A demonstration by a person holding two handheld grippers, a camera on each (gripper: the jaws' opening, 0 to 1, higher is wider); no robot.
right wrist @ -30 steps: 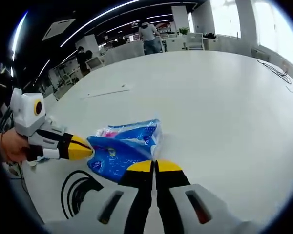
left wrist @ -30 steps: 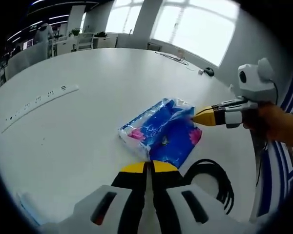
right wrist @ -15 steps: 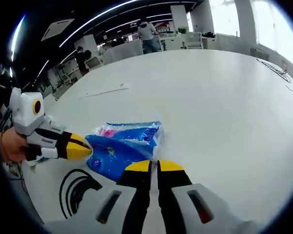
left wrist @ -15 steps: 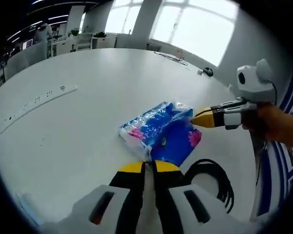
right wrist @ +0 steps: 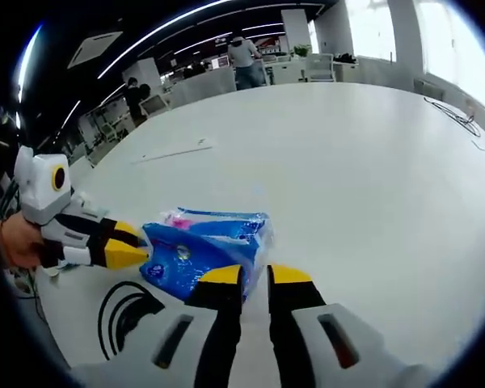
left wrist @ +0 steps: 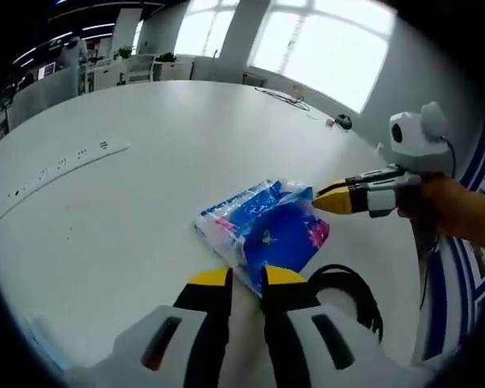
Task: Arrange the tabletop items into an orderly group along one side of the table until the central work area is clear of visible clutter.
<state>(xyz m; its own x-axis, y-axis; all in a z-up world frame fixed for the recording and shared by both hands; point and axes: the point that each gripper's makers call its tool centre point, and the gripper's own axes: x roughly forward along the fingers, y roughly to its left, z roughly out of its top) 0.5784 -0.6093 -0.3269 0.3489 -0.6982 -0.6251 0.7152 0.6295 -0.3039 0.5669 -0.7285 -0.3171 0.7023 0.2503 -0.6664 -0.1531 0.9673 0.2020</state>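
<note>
Since the earlier frames both claws have been parted slightly. The left claw [left wrist: 246, 276] and right claw [right wrist: 255, 274] now stand narrowly spread at opposite ends of the blue crinkly plastic tissue pack [left wrist: 263, 230], lying between them on the white desk [left wrist: 145, 186]. It is judged light, soft and slippery; its end folds suit gripping.

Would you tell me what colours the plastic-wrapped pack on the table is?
The plastic-wrapped pack is mainly blue, with pink and white patches, clearest in the left gripper view.

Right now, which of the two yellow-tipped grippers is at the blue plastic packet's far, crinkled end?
The right gripper: its yellow tips meet the crinkled end of the blue plastic packet by the window side. The left gripper sits at the near end, beside the black coiled cable.
</note>
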